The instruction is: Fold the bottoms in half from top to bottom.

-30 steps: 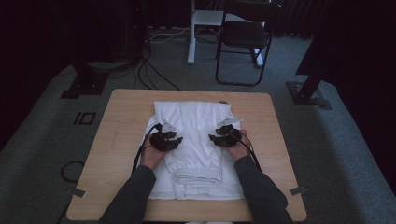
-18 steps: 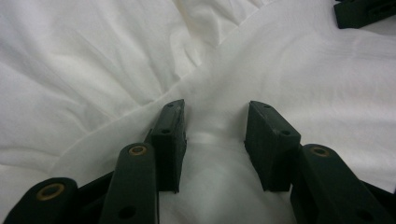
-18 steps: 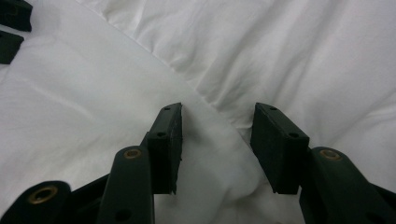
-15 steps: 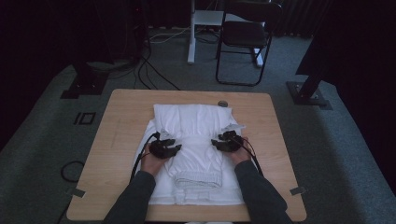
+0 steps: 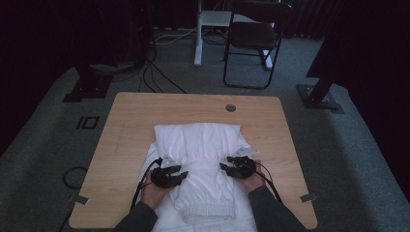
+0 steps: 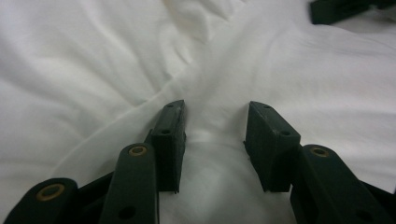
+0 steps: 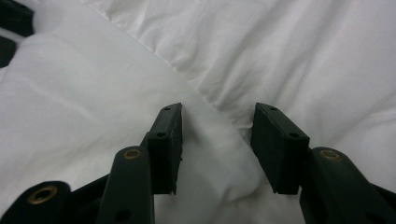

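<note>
White garment [image 5: 203, 159] lies partly folded on the wooden counter [image 5: 130, 121], near its front edge & approx centred. L gripper [image 5: 180, 177] sits on the cloth's left side, jaws part-spread w/ a raised fold [image 6: 212, 154] of fabric between them; can't tell if the pads actually press it. R gripper [image 5: 226, 167] on the right side, same: jaws part-spread astride a cloth ridge [image 7: 219, 154], grip unclear.
</note>
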The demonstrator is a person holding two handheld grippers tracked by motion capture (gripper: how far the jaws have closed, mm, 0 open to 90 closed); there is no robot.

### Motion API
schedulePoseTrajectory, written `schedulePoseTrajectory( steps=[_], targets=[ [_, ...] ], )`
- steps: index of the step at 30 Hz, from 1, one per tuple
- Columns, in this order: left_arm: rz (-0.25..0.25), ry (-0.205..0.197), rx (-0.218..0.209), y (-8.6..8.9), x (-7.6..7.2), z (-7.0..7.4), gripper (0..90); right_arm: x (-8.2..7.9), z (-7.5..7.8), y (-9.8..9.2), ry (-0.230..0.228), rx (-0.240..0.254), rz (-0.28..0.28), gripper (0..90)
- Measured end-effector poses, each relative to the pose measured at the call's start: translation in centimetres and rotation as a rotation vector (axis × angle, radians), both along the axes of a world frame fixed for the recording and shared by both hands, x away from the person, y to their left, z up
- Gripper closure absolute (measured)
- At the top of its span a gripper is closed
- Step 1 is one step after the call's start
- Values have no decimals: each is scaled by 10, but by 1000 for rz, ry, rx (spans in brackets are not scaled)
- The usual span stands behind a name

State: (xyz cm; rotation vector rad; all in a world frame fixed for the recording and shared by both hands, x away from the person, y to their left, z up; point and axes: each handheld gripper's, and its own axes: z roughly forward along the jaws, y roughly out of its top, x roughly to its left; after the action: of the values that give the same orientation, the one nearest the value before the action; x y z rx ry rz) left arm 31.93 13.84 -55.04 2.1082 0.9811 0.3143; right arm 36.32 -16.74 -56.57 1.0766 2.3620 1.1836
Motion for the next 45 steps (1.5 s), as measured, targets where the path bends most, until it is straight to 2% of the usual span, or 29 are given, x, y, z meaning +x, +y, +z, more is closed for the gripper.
schedulePoseTrajectory(
  steps=[2, 5, 7, 8, 10, 12, 16, 20, 23, 25, 27, 29, 36, 38, 40, 41, 42, 45],
  targets=[
    [-2, -24, -10, 1, 1, 11, 599, 1, 0, 0, 3, 3, 2, 527],
    [52, -103, -14, 9, 15, 35, 552, 2, 0, -3, 12, 22, 6, 527],
    [111, -153, -12, 19, 32, 52, 516, 2, -1, -3, 13, 26, 7, 527],
    [146, -165, -15, 25, 43, 58, 487, 2, -1, -3, 12, 26, 7, 528],
    [180, -177, -37, 35, 66, 68, 408, 2, -1, -3, 11, 24, 7, 527],
    [226, -187, -18, 42, 88, 70, 376, 2, -1, -3, 9, 21, 7, 527],
    [294, -125, 41, 49, 127, 57, 320, 1, 0, -3, 11, 21, 6, 528],
    [361, -45, 68, 56, 151, 34, 305, 1, -1, -3, 10, 22, 6, 527],
    [385, -6, 93, 59, 157, 21, 277, 1, -1, -3, 10, 22, 6, 527],
    [394, 3, 109, 59, 159, 15, 267, 2, -1, -3, 11, 23, 7, 527],
    [395, 29, 107, 61, 161, 8, 260, 1, -1, -3, 11, 23, 6, 527],
    [396, 45, 70, 65, 161, 4, 257, 1, -1, -3, 10, 22, 6, 527],
    [376, 26, 60, 67, 159, 2, 256, 1, -1, -3, 10, 23, 5, 527],
    [359, 27, 46, 67, 157, 3, 322, 1, -1, -3, 10, 22, 5, 527],
    [338, 33, 20, 66, 155, 3, 437, 2, -1, -3, 12, 26, 5, 527],
    [314, 49, -19, 67, 154, 3, 511, 2, -1, -3, 14, 29, 6, 527],
    [308, 58, -35, 67, 154, 2, 623, 2, 0, -4, 20, 34, 5, 528],
    [296, 86, -71, 68, 155, 1, 737, 4, 1, -5, 42, 43, 13, 530]
  ],
)
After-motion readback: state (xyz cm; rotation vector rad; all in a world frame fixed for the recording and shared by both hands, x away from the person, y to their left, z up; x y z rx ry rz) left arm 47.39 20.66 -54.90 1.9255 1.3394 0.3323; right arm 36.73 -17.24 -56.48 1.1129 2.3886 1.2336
